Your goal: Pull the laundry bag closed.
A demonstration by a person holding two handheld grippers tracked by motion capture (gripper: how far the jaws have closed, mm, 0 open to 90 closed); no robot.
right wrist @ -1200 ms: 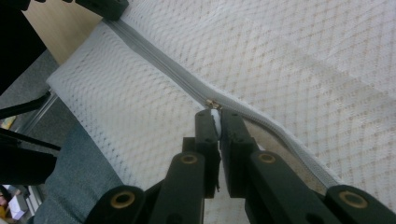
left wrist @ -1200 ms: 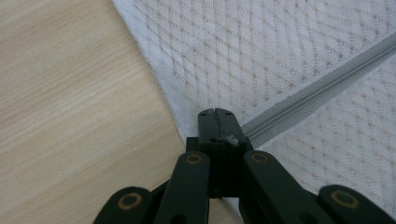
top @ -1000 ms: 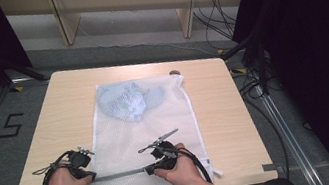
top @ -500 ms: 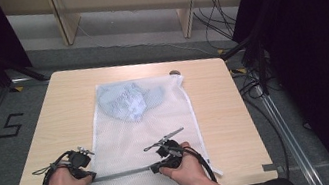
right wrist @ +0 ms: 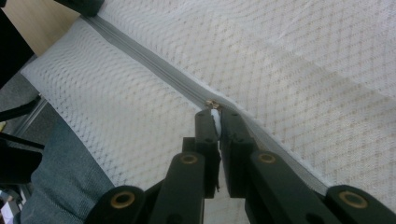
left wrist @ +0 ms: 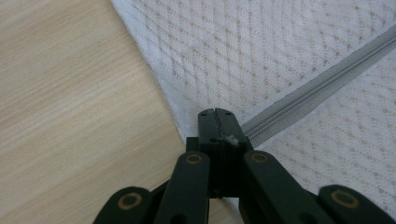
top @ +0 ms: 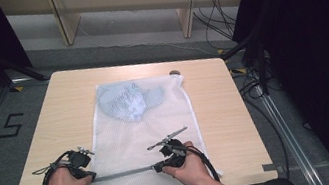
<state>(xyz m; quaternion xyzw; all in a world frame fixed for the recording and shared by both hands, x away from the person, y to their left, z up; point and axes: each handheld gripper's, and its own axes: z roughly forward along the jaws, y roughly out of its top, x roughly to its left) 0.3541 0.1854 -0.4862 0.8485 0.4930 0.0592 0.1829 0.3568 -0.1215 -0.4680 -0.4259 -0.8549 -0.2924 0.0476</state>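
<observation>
White mesh makes up the laundry bag, which lies flat on the light wooden table and reaches from the far middle of the table to the near edge, where its lower border hangs a little over the side toward the person. The netting is fine, with a diamond pattern, and the wood shows faintly through it. Inside the far end of the bag sits a crumpled pale blue garment, a soft lump under the mesh. A grey zipper runs across the near part of the bag, almost parallel to the table edge, between the two hands.

The left tongs are fully closed at the left end of the zipper, at the side border of the bag; the tips meet with no gap, and they seem to pinch the mesh edge there, though the fabric between them is hard to see. The right tongs are nearly closed on a small white tab, probably the pull of the zipper, with the brass-coloured slider just at their tips. From above, the right hand rests on the bag near its right side, and the left hand rests on bare wood just beside the bag.
</observation>
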